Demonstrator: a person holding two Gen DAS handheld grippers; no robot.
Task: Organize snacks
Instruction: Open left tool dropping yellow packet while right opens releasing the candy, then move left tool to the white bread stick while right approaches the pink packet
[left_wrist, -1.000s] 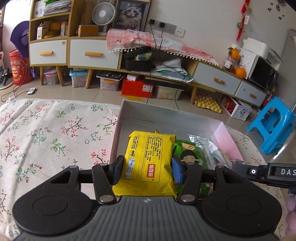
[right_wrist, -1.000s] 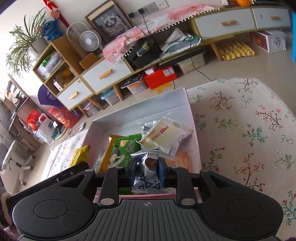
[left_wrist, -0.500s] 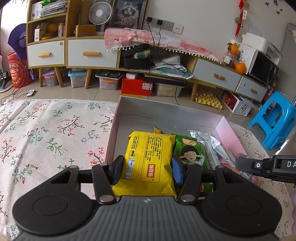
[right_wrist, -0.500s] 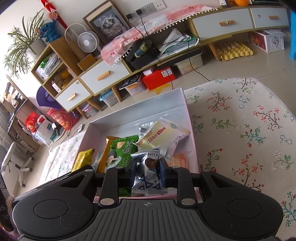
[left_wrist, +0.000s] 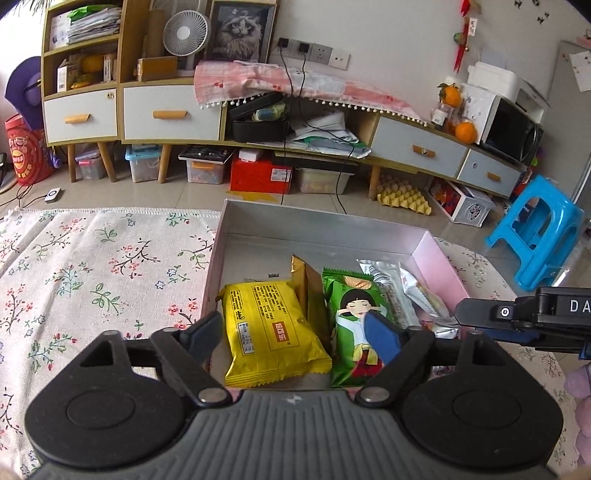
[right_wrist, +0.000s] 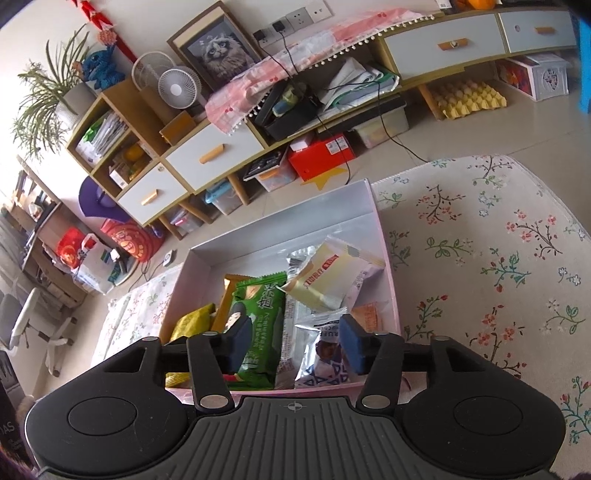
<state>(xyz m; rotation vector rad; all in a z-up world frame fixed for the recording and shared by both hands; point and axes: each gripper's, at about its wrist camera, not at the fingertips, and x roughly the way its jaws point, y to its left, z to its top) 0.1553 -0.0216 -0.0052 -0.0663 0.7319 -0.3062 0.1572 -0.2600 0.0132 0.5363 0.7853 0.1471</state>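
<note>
Snacks lie in the box (left_wrist: 441, 264), both grippers opening above them.

The yellow pack (left_wrist: 271, 328) lies loose between the left gripper (left_wrist: 295, 332)'s spreading jaws, neither pad touching it. The silver pack (right_wrist: 325, 354) sits between the right gripper (right_wrist: 295, 345)'s parting jaws, free of both pads; the green pack (right_wrist: 260, 325) lies just left.

L wrist cam: sits behind its own gripper (left_wrist: 293, 328), faces fwd and down, close over the near-left end of the box (left_wrist: 439, 258), cabinet (left_wrist: 170, 110) wall beyond. R wrist cam: same setup behind its gripper (right_wrist: 295, 341), rolled so the room tilts, close over the box (right_wrist: 388, 266) near-right end. Shared: box w/ green pack (left_wrist: 354, 321) (right_wrist: 262, 325), floral cloth (left_wrist: 92, 266) (right_wrist: 498, 258), cabinet (right_wrist: 214, 155), fan (left_wrist: 184, 33) (right_wrist: 177, 88).
</note>
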